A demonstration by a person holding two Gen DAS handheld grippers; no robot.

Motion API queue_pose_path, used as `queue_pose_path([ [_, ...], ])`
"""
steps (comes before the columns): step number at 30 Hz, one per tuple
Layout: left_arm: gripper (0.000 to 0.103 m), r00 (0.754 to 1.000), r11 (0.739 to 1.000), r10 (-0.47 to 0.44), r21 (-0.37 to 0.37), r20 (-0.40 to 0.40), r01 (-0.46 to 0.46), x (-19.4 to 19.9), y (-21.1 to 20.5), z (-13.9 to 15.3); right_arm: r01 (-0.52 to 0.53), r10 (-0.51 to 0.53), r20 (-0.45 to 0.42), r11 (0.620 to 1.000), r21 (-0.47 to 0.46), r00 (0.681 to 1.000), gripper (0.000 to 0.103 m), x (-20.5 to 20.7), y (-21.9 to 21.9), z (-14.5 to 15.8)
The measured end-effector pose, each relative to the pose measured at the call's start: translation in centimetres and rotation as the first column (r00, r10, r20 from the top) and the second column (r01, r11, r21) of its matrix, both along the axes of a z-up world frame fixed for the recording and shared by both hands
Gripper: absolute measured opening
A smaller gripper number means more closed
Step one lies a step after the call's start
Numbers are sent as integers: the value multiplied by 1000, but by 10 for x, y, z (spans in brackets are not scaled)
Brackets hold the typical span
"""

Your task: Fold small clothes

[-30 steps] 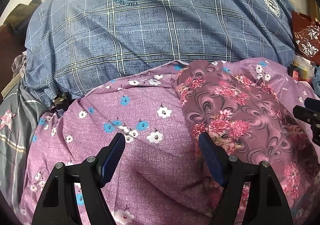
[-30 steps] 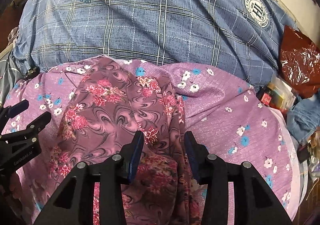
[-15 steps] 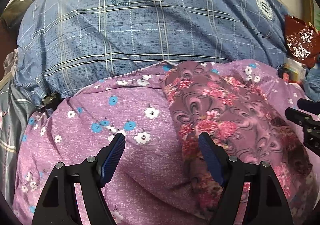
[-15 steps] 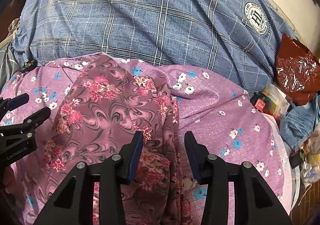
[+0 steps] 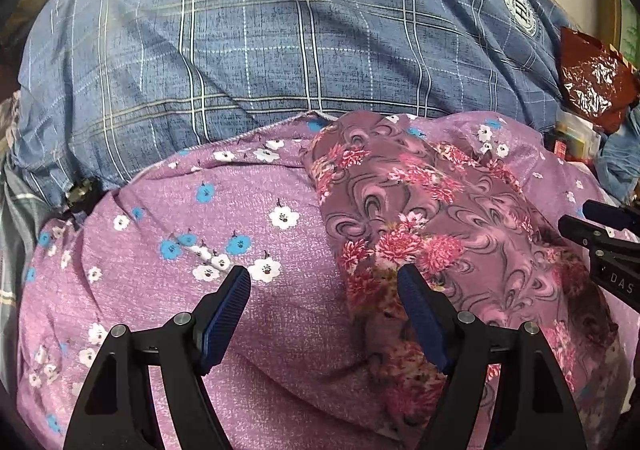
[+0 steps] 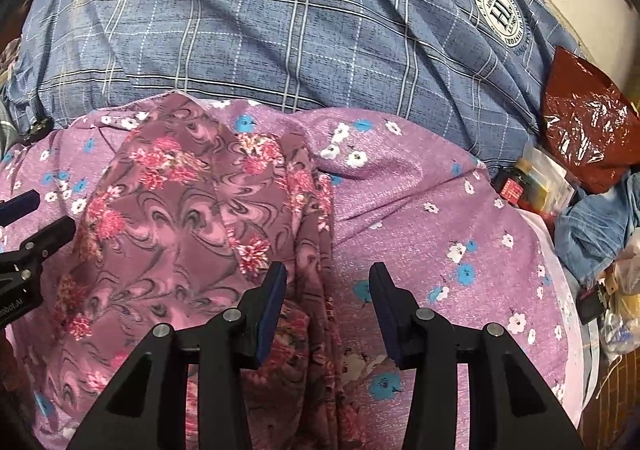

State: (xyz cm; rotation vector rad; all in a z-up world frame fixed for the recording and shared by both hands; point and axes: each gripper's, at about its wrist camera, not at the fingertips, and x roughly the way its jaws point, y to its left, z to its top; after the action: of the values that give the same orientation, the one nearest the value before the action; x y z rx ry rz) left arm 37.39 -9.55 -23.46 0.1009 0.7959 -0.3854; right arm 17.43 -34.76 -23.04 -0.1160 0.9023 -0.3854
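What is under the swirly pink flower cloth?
The swirly pink cloth lies on a purple sheet with small white and blue flowers, which shows all around it. Anything else beneath the cloth is covered and cannot be seen.
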Motion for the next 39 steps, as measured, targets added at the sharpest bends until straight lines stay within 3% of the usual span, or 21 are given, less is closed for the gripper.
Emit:
queue_pose_path([
  [12, 76, 996, 992, -68, -111, -53, 62, 16, 3, -2, 56, -56, 10, 998, 5, 998, 45, -4, -22, -2],
  [39, 76, 989, 989, -108, -111, -104, 97, 30, -14, -12, 95, -95, -13, 995, 24, 995, 46, 1, -37, -15],
])
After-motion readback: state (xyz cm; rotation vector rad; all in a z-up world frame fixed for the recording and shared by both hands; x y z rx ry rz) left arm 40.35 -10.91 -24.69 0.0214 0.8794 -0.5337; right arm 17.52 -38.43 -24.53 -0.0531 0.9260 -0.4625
